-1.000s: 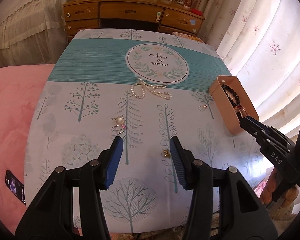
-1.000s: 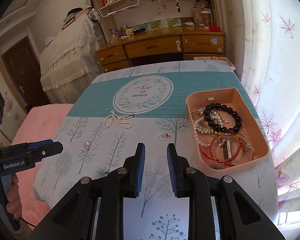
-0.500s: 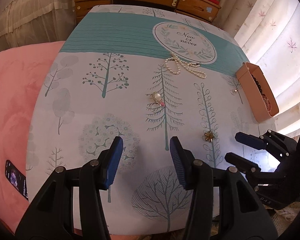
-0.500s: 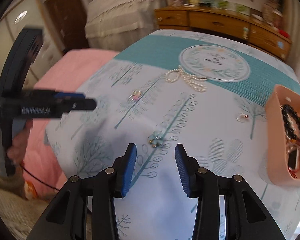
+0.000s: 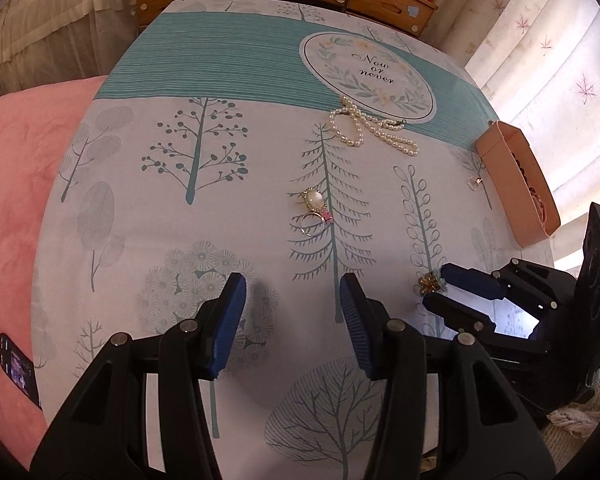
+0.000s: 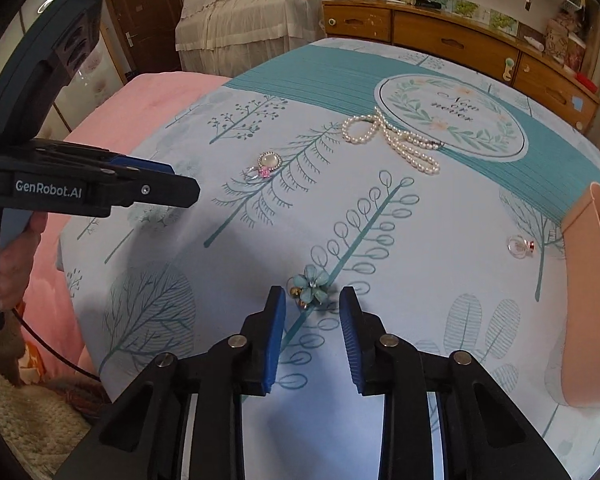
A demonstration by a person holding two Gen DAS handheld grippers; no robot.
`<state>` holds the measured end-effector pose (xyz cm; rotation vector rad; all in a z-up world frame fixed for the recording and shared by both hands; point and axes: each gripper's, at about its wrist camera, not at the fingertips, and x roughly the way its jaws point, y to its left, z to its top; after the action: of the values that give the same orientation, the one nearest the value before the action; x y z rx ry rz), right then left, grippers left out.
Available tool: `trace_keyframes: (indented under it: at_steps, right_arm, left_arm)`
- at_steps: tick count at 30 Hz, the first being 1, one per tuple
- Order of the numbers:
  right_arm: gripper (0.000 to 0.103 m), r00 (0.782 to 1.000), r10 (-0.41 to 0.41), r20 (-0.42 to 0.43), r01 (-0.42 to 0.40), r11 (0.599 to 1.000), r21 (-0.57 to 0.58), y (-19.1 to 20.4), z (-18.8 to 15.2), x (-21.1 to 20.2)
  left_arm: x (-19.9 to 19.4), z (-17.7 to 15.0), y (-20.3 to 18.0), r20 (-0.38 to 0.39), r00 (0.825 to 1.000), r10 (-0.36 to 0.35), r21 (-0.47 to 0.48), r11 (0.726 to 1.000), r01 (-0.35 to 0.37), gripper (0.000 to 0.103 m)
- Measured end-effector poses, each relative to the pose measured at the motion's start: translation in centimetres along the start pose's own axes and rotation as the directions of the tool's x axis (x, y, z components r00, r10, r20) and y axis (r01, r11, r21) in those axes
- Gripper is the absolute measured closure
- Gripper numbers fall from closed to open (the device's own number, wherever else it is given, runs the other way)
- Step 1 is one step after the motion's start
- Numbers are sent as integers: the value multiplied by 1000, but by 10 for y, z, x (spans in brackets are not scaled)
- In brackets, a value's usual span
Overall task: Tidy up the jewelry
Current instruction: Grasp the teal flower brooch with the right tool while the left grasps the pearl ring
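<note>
Right tongs (image 6: 308, 312) hovered low over the counter (image 6: 440, 248) with their blue pads spread, a small blue flower brooch (image 6: 310, 289) lying just ahead of the gap and touched by neither pad; the jaws had just been closing, with nothing between them. Left tongs (image 5: 290, 312) stood spread and empty above a printed tree on the cloth, well apart from any jewelry. Farther up the counter lay a pearl necklace (image 5: 370, 128), looped at the rim of the round "Now or never" emblem (image 5: 370, 70), and nearer the middle a pale oval ring (image 5: 313, 200) touching a thin ring with a pink stone (image 5: 314, 222). A small clear earring (image 6: 520, 245) sat just beside the pink tray (image 6: 580, 280) at the counter's right edge, where dark beads and other pieces showed inside. A hand (image 6: 10, 268) gripped the handle of the left tongs, and a pink blanket (image 5: 16, 184) covered the bed beside the counter
</note>
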<state>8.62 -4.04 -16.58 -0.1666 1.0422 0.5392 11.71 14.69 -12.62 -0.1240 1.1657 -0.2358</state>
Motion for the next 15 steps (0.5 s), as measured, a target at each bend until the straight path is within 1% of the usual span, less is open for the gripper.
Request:
trace_keyframes:
  at_steps: [2,3,4,8,12,15]
  right_arm:
    - [79,1000,-3,7,3,1000,-12,1,2,2]
    - [84,1000,-8,13,8,1000,-22,2,3,3]
    - [85,1000,-14,16,15,999,-37,3,3,4]
    - [86,999,-25,31,26,998,-56,6,4,5]
    - [86,999,-20,39,22,999,-48,2,5,7]
    - [86,999,-23,46,25,999,-38,-1,5,6]
  left_arm:
    - [3,3,0,-3,1000,-1,3,1000,1,58]
    - [5,5,-1,-5,1000,-3,5,1000,3,58]
    - [7,8,-2,-6,1000,-4,8,1000,4,58]
    - [14,19,-8,-6,1000,-10,19,1000,10,58]
    - [21,30,-16,-7,1000,-16,33,999,16,58]
    - [29,40,-22,-14,1000,-6,41,999,7,58]
